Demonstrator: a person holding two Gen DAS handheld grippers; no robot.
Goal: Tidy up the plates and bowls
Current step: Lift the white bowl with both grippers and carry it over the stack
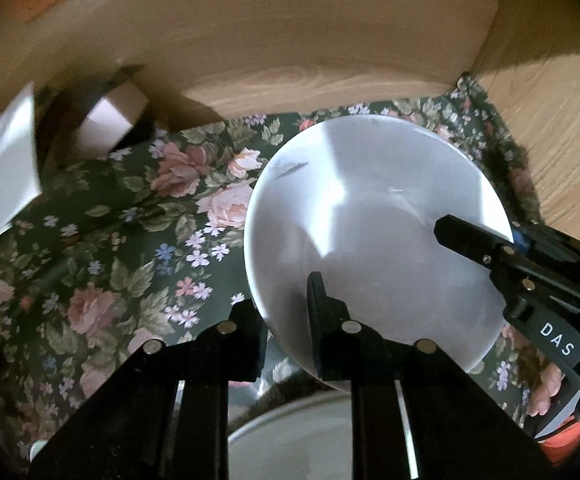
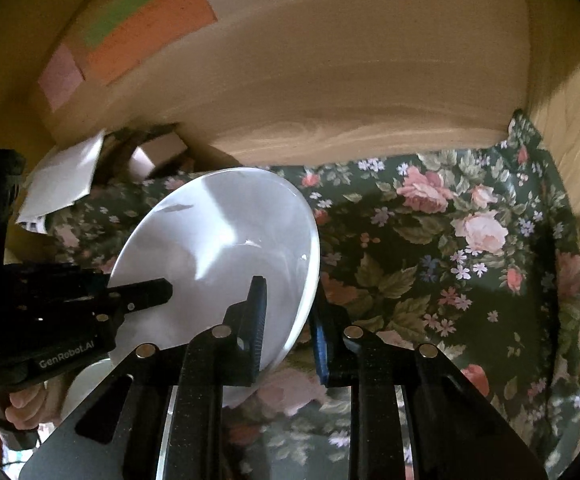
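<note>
A plate [image 1: 374, 232] hangs tilted above the cloth [image 1: 130, 248], with the left gripper [image 1: 286, 320] at its left rim and the right gripper [image 2: 288, 320] at its right rim, each with one finger over the plate's face. Behind the cloth stands a wooden wall [image 1: 290, 32]. In the far left corner sit a small box [image 1: 110, 120] and some papers [image 1: 2, 168]. Below the plate, near the left gripper, lies another dish [image 1: 290, 440].

White plate [image 1: 370, 208], dark green floral cloth [image 1: 130, 216], black tools, orange patch [image 2: 150, 28].

Both wrist views close, angled down, sharing white plate [image 1: 374, 216], floral cloth [image 2: 430, 248]
</note>
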